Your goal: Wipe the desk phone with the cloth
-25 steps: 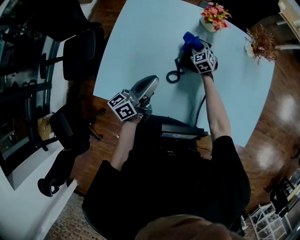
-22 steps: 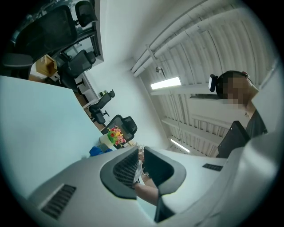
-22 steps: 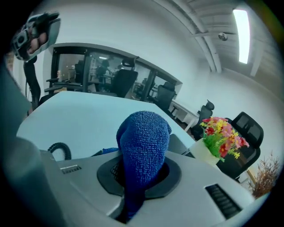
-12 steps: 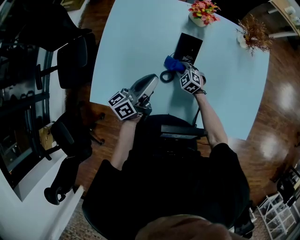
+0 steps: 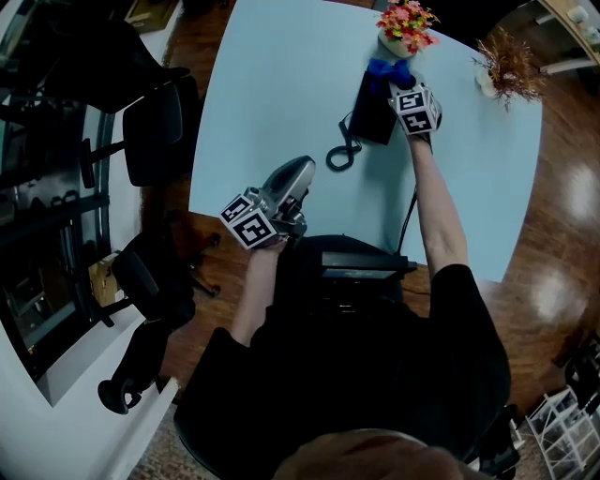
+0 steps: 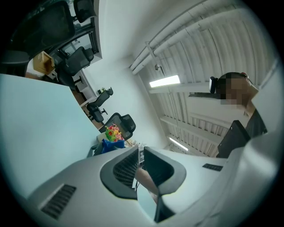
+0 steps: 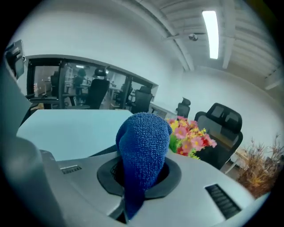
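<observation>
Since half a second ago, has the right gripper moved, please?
Yes. The right gripper, shut on the cloth, has gone up the phone, away from the person, toward the flowers.

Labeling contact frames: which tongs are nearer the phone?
Right. The right tongs are over the phone's far end, holding the cloth there. The left tongs are at the desk's near edge, clear of the phone.

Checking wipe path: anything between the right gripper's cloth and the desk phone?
Nothing visible. The cloth, clamped in the right gripper, is over the desk phone's far end. The flower pot stands just beyond; the cord lies off its near left corner.
</observation>
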Available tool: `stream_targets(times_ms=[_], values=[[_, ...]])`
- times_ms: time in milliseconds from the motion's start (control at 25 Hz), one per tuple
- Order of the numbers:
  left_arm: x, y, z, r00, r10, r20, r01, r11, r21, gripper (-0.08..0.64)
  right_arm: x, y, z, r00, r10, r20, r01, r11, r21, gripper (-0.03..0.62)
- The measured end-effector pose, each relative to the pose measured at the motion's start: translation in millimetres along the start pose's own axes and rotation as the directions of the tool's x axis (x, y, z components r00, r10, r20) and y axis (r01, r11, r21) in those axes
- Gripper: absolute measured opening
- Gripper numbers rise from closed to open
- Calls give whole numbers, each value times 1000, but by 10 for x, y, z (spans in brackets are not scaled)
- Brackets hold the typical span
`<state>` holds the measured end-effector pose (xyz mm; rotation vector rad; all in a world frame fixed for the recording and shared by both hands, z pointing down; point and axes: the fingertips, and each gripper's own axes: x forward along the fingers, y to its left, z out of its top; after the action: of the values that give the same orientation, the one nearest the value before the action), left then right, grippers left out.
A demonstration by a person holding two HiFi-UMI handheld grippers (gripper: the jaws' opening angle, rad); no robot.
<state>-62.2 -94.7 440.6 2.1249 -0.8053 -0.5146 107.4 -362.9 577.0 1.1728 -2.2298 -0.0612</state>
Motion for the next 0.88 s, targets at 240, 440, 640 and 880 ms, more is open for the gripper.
stream_targets(times_ms=[240,440,640,880], values=[[27,-5,16,1000,-2,-14,2,1000,0,31,-22,377,-283,997,55,-59,-59,996,-67,5],[102,-29,-45,999,-23,-41,23,1000,-6,31,-237,875,-521,988,123,-91,-134,983,-128,6],[192,-51,-77,997,-38,-61,38,999,-10,31,-492,1431,-800,966,213,-145,-240,948,-208,5],[247,-39,-119,997,-37,-70,36,999,-13,31,-738,1837,-1115,930,295,-220,-344,909,-234,6]])
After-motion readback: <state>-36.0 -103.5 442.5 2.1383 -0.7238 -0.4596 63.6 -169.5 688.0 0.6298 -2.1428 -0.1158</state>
